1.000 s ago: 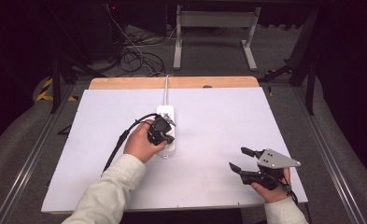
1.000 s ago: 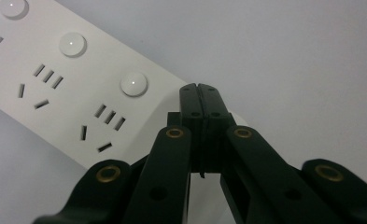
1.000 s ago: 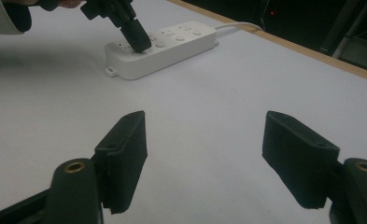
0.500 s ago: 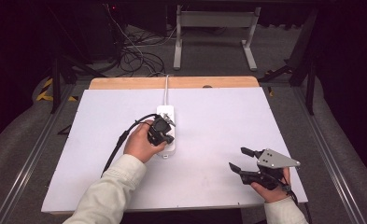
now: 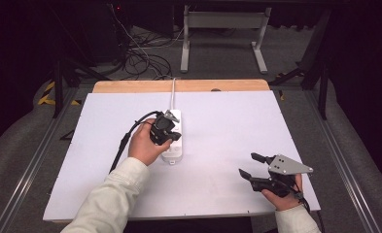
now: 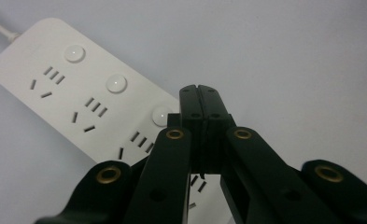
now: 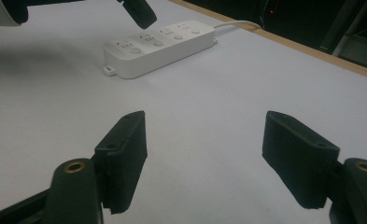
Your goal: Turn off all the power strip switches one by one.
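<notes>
Right gripper (image 5: 251, 165) low at near right of white table (image 5: 227, 126), held in right hand (image 5: 283, 194), jaws spread wide with nothing between them, grey plate (image 5: 286, 165) on top. From its own camera, two black pads (image 7: 125, 154) well apart over bare tabletop, pointing toward power strip (image 7: 158, 44) farther off.

Left sleeve (image 5: 106, 204) reaching in from bottom edge, left hand (image 5: 142, 145) wrapped around left gripper (image 5: 165, 130), black cable (image 5: 125, 138) looping off its back. Jaws pressed together, gripping nothing, tips poised over power strip (image 5: 174, 136) near one round button (image 6: 161, 114); hard to tell whether touching or just above. Three buttons and their socket slots seen along white strip (image 6: 69, 88) in left gripper view.

Strip lying lengthwise near table middle, white cord (image 5: 173, 94) running from its far end over wooden edge (image 5: 179, 86). Beyond, dark floor with tangled cables (image 5: 145, 53) and grey stand legs (image 5: 222, 39).
</notes>
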Demonstrator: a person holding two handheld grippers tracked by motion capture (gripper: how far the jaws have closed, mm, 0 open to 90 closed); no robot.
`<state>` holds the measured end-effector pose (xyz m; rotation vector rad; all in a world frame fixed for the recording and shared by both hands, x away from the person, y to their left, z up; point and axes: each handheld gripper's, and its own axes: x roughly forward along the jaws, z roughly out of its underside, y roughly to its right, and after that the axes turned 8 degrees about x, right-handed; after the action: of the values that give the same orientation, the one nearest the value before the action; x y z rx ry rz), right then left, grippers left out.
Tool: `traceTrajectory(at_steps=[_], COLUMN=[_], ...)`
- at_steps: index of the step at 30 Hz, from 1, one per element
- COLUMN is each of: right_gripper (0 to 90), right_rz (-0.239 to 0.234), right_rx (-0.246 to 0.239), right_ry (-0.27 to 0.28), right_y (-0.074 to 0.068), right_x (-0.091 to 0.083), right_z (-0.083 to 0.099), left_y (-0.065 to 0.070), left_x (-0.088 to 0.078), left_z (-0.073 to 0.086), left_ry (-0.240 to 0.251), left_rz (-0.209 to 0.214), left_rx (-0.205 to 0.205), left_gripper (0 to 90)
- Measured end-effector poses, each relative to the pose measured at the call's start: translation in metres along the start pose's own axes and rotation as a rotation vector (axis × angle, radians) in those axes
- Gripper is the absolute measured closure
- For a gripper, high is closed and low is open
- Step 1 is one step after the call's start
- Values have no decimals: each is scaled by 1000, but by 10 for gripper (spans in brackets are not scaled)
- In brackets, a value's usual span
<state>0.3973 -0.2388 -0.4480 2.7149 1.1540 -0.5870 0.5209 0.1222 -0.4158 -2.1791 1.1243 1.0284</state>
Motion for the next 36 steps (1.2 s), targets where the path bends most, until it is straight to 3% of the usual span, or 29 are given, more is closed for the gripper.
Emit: traceTrajectory(at_steps=[9, 17, 28, 36], right_gripper=[319, 319, 318, 319], right_rz=[0, 0, 3, 2], right_rx=[-3, -3, 0, -7], right_ry=[1, 1, 0, 1], right_y=[1, 1, 1, 1], right_x=[0, 0, 0, 0], right_z=[0, 0, 0, 1], left_y=[-6, -15, -21, -20], left_x=[2, 15, 25, 28], left_z=[0, 1, 3, 3], left_ry=[5, 4, 0, -16], left_rz=[-21, -42, -24, -22], left_rx=[-6, -33, -70, -65], left_gripper=[900, 900, 900, 900])
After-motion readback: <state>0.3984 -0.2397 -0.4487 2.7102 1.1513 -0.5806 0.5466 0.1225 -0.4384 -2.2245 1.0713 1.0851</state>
